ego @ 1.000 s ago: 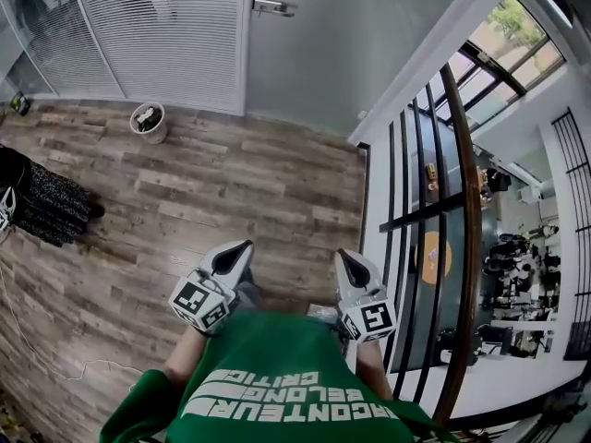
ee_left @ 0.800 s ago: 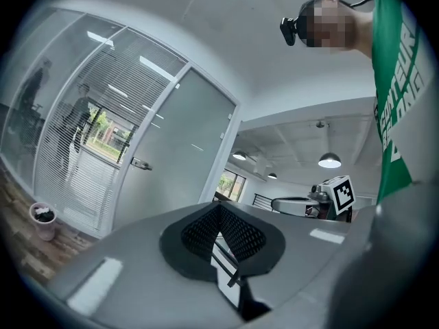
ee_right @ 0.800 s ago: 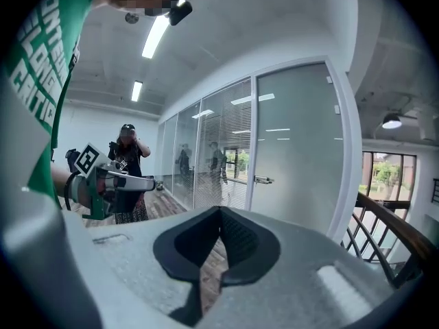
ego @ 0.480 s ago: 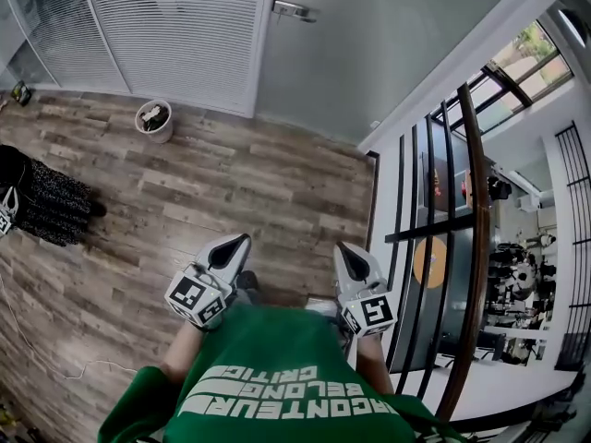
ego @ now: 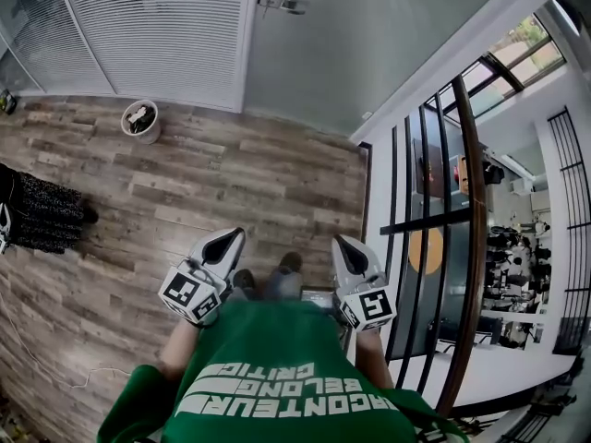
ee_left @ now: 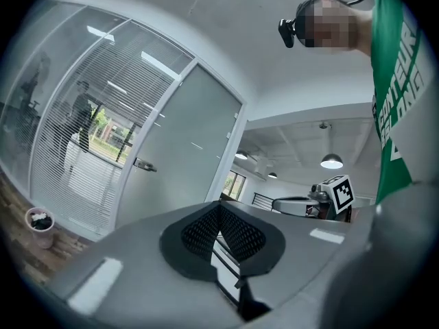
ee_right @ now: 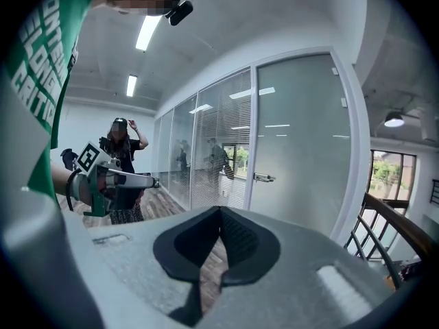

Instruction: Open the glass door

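Ahead, the frosted glass door (ego: 369,53) stands at the far side of the brown wood-plank floor (ego: 231,183), with its small metal lever handle (ego: 280,4) at its left edge, beside a glass partition with white slatted blinds (ego: 157,35). A small round white bin (ego: 140,120) sits below the blinds. The left gripper (ego: 229,239) and right gripper (ego: 343,245) are held low against the person's green shirt (ego: 277,386), well apart from the door. Each has its jaws pressed together on nothing.
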`<action>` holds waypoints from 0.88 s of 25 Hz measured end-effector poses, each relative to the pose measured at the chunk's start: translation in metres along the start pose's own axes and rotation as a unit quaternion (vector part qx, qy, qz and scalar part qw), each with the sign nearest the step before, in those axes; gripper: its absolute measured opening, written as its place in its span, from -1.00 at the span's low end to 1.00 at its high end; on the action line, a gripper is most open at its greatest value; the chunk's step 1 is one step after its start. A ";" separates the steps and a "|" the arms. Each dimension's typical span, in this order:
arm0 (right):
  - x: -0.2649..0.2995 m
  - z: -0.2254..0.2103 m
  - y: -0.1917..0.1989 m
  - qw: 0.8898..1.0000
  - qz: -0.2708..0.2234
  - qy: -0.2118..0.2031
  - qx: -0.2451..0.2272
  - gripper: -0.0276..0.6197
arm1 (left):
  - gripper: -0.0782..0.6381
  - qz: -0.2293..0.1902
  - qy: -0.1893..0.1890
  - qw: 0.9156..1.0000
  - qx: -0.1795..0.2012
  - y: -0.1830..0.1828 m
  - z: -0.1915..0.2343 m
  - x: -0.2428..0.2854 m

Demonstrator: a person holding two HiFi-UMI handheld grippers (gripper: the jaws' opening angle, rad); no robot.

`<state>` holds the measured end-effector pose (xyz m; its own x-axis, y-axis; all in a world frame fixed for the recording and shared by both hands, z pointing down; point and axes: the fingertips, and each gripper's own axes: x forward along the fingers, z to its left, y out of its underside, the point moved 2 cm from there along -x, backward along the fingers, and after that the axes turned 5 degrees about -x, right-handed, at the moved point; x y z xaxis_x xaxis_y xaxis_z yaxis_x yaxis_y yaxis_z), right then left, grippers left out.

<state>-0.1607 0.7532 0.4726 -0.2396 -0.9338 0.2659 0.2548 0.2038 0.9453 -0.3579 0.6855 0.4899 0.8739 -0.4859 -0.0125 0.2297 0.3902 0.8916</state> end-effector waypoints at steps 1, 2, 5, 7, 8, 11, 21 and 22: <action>0.003 -0.003 0.000 1.000 -0.001 -0.001 -0.001 -0.93 | -0.73 0.000 -0.001 1.000 -0.001 0.000 0.002 0.003; 0.007 -0.006 -0.001 1.000 -0.003 -0.002 -0.002 -0.93 | -0.73 0.002 -0.004 1.000 -0.002 -0.002 0.004 0.006; 0.021 -0.014 0.002 1.000 -0.008 -0.008 -0.002 -0.93 | -0.73 0.007 -0.013 1.000 0.001 -0.005 0.010 0.015; 0.033 -0.022 0.006 1.000 -0.011 -0.015 0.002 -0.93 | -0.73 0.004 -0.019 1.000 0.006 -0.005 0.018 0.023; 0.040 -0.027 0.007 1.000 -0.014 -0.018 0.004 -0.93 | -0.73 0.003 -0.023 1.000 0.009 -0.007 0.022 0.028; 0.061 -0.044 0.006 0.999 -0.025 -0.027 0.009 -0.93 | -0.73 0.006 -0.036 0.999 0.017 -0.018 0.031 0.047; 0.119 -0.120 -0.006 0.998 -0.043 -0.043 0.008 -0.93 | -0.73 0.001 -0.048 0.998 0.039 -0.051 0.056 0.133; 0.122 -0.127 -0.006 0.998 -0.043 -0.043 0.008 -0.93 | -0.73 0.000 -0.048 0.998 0.039 -0.051 0.058 0.139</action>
<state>-0.0721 0.6005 0.4756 -0.3394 -0.9197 0.1976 0.2143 0.1290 0.9682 -0.2728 0.5521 0.4691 0.8279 -0.5602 0.0285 0.1916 0.3301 0.9243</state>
